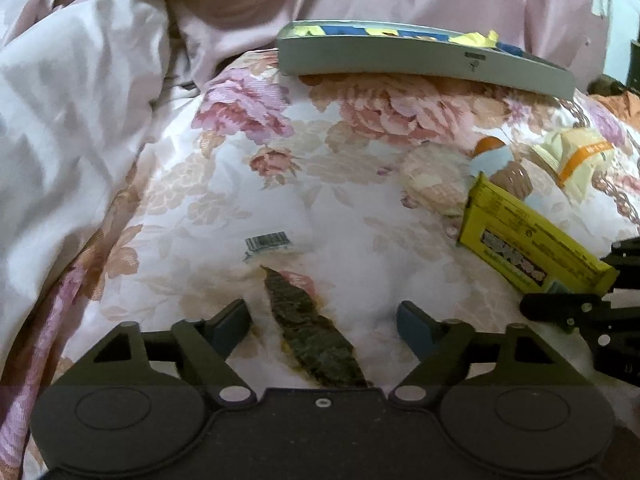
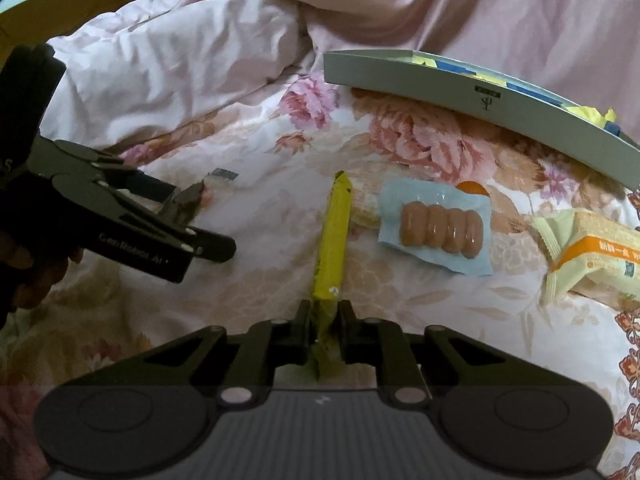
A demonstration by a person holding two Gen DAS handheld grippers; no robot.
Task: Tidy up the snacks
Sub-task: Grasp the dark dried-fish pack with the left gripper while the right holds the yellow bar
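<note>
Currently my right gripper [image 2: 324,320] is clamped on the yellow snack bar [image 2: 330,240], lifted above the floral bedspread [image 2: 260,152]. My left gripper [image 1: 324,324] stands apart, straddling a clear-wrapped seaweed snack [image 1: 308,328] without touching. The grey tray [image 2: 460,92] lies beyond.

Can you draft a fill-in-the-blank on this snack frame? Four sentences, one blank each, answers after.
1. The right gripper is shut on the end of a long ____ packet.
2. The sausage pack shows ____ sausages side by side.
3. The dark clear-wrapped snack lies between the fingers of the ____ gripper.
4. The grey tray rests on the ____-patterned bedspread.

Missing words: yellow; four; left; floral
</note>
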